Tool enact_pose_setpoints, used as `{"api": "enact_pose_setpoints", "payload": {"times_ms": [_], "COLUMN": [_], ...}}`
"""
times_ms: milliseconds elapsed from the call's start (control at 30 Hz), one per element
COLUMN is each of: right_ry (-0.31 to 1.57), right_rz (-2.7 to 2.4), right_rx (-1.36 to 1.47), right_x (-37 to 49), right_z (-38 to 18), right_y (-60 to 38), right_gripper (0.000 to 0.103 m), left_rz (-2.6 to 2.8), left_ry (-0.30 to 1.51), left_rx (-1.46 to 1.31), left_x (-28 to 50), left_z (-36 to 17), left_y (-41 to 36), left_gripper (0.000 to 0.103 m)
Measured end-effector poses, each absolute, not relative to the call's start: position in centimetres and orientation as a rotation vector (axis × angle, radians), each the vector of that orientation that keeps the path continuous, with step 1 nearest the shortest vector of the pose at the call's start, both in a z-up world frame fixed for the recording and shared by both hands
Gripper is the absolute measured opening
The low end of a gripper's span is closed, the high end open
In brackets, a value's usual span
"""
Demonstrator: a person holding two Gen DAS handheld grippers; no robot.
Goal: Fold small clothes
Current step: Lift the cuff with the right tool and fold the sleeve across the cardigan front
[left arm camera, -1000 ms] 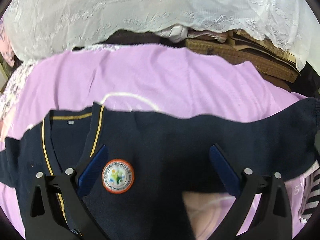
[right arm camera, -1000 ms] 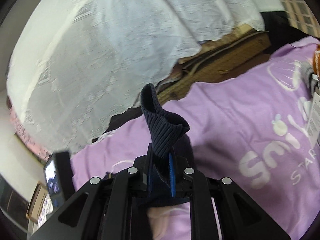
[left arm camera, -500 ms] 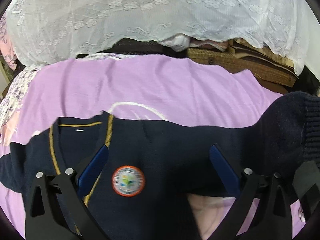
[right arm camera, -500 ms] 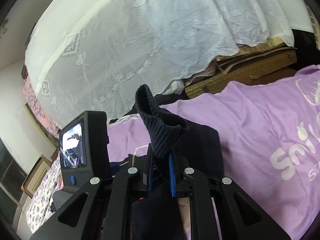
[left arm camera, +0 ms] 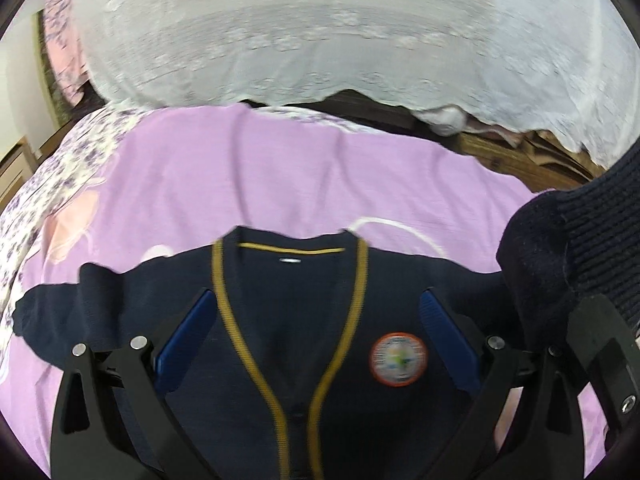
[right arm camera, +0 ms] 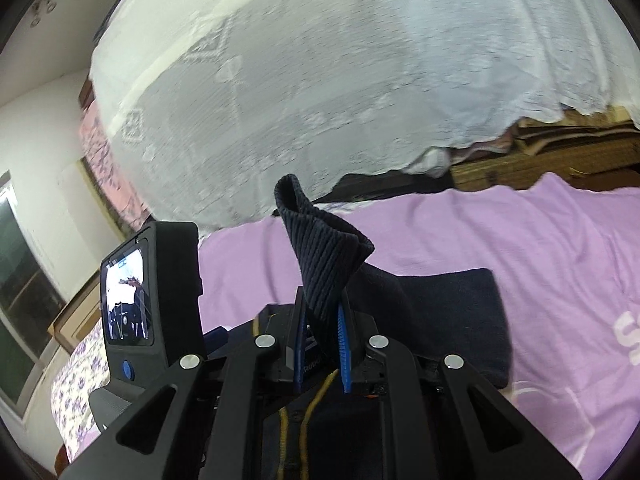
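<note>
White letter "S" on purple bedsheet [right arm camera: 560, 264], badge [left arm camera: 398, 359] lettering too blurred

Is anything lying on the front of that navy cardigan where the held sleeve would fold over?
Nothing visible does. The cardigan front lies bare on the purple sheet; the right gripper grips the ribbed sleeve cuff beside it.

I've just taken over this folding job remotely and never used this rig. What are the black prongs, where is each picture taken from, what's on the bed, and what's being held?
The black prongs are two-finger grippers that a person carries, one per hand, each with a fisheye camera looking along its fingers. In the left wrist view, the left gripper is open and holds nothing, above a navy cardigan with yellow trim and a round badge, spread on a purple sheet. In the right wrist view, the right gripper is shut on the cardigan's ribbed cuff, lifting that sleeve. White lace fabric hangs behind.
</note>
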State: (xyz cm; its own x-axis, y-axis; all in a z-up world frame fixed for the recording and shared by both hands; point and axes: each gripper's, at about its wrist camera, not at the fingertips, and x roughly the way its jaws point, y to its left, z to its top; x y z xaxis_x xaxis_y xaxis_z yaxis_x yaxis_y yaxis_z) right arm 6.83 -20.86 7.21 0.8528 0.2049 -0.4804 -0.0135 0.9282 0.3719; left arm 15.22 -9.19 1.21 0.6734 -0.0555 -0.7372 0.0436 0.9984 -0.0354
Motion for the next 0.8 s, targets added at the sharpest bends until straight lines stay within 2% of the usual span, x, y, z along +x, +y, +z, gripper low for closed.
{"api": "enact_pose_setpoints", "payload": {"times_ms": [600, 800], "right_ry": [0.711, 0.801], "right_rz": [0.229, 0.261], "right_rx": [0.255, 0.187], "right_x": [10.1, 11.5], "right_z": [1.7, -1.4], "right_y": [-10.5, -7.3], "right_gripper": [0.015, 0.016], "left_rz": [0.174, 0.287], "left_ry": [0.897, 0.854], "left_rx": [-0.037, -0.144], "left_x": [15.3, 14.0], "left_z": [-4.0, -3.5], "left_y": [2.4, 8.0], "left_gripper": [0.099, 0.099]}}
